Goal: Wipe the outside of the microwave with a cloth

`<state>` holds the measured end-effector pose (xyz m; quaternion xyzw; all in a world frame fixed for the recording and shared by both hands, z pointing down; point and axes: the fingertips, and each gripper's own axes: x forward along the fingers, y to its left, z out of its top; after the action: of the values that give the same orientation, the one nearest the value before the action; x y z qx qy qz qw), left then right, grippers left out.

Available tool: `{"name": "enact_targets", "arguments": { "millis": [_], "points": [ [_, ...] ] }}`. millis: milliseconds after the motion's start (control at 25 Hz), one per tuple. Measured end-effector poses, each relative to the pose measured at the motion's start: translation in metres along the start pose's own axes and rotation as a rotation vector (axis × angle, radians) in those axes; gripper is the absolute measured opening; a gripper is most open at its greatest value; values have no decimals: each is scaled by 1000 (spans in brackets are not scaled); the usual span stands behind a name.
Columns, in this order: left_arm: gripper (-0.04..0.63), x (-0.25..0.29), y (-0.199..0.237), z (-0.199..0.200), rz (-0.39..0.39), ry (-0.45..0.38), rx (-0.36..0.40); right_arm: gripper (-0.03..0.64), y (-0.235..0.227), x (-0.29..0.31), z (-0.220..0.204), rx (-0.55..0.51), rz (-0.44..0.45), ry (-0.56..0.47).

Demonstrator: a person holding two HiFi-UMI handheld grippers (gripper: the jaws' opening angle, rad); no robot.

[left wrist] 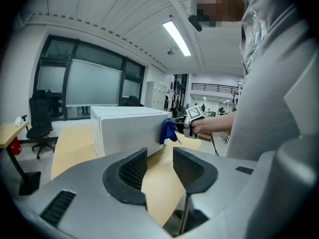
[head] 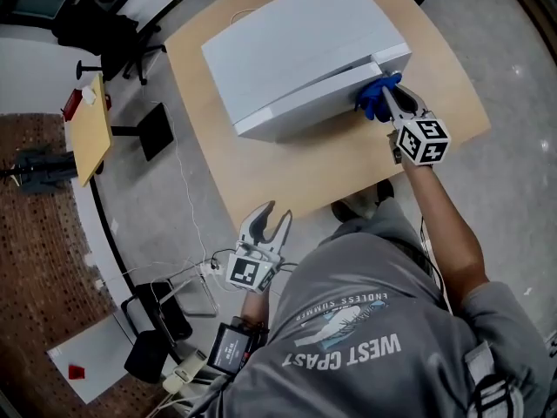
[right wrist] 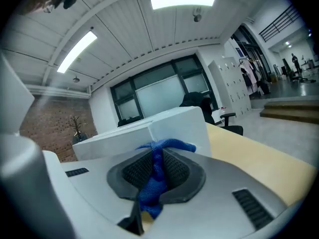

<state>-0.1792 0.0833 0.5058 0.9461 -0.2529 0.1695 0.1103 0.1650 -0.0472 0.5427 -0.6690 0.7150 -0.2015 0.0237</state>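
Observation:
A white microwave (head: 296,50) stands on the wooden table (head: 348,159). My right gripper (head: 385,98) is shut on a blue cloth (head: 376,94), which presses against the microwave's front near its right corner. In the right gripper view the cloth (right wrist: 155,176) is pinched between the black pads, with the microwave (right wrist: 149,131) just beyond. My left gripper (head: 266,226) hangs open and empty off the table's near edge. The left gripper view has the microwave (left wrist: 132,128), the cloth (left wrist: 168,132) and the right gripper (left wrist: 192,119) ahead of its open jaws.
A small wooden side table (head: 90,129) and a black office chair (head: 96,29) stand at the left. Cables and black boxes (head: 161,320) lie on the floor by my feet. A brown carpet (head: 35,268) covers the left floor.

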Motion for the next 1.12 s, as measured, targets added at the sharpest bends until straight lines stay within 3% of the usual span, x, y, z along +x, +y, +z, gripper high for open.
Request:
{"name": "enact_targets", "arguments": {
  "millis": [280, 480, 600, 720, 800, 1040, 1120],
  "points": [
    [175, 10, 0, 5, -31, 4, 12, 60, 91, 20, 0, 23, 111, -49],
    [175, 9, 7, 8, -23, -9, 11, 60, 211, 40, -24, -134, 425, 35],
    [175, 6, 12, 13, -14, -33, 8, 58, 235, 47, -26, -160, 457, 60],
    [175, 5, 22, 16, -8, -60, 7, 58, 212, 39, -20, -173, 411, 65],
    [175, 6, 27, 16, -3, -70, -5, 58, 176, 27, -3, -173, 335, 44],
    [175, 25, 30, 26, 8, -68, -15, 58, 0, -24, 78, -159, -45, -100],
    [175, 34, 34, 27, 28, -48, -21, 58, -56, -28, 93, -120, -122, -118]
  ]
}}
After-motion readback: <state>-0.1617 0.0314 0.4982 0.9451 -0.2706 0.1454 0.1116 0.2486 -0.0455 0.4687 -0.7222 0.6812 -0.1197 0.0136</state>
